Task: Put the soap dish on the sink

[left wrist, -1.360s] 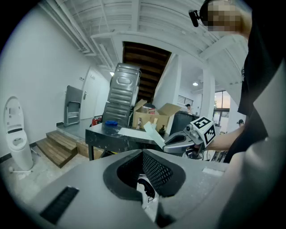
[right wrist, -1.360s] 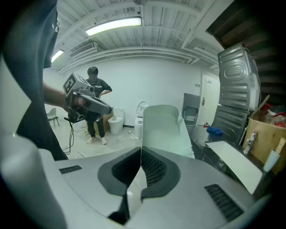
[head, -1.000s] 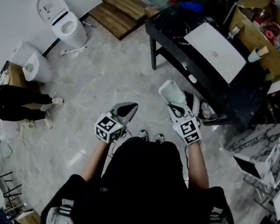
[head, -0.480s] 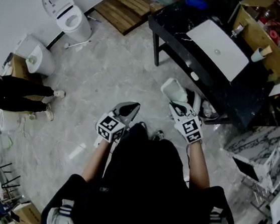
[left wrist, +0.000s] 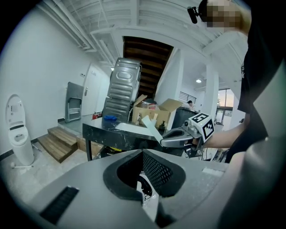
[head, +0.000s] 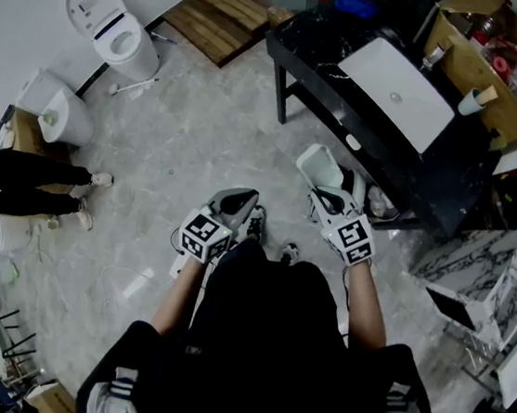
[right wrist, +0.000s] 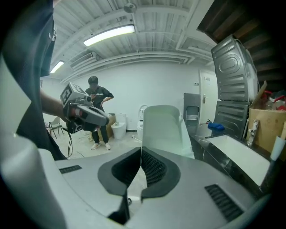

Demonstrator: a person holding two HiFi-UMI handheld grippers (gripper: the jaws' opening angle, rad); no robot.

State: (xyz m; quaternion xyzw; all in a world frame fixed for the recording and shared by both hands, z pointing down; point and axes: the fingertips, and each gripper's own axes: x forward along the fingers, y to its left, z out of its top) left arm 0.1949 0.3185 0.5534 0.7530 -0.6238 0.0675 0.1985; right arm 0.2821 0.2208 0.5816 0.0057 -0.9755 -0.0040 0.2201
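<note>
I see dish [head: 320,169]: pale green, tipped up, pinched in right gripper [head: 330,199] | sink [head: 396,92]: white, sits in black table [head: 319,64], well apart from dish.

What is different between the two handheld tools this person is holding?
The right gripper is clamped on the pale soap dish; the left gripper has its jaws together on nothing. The right gripper is held nearer the black table with the white sink; the left gripper is farther from it. Both are grey and point away from the person.
</note>
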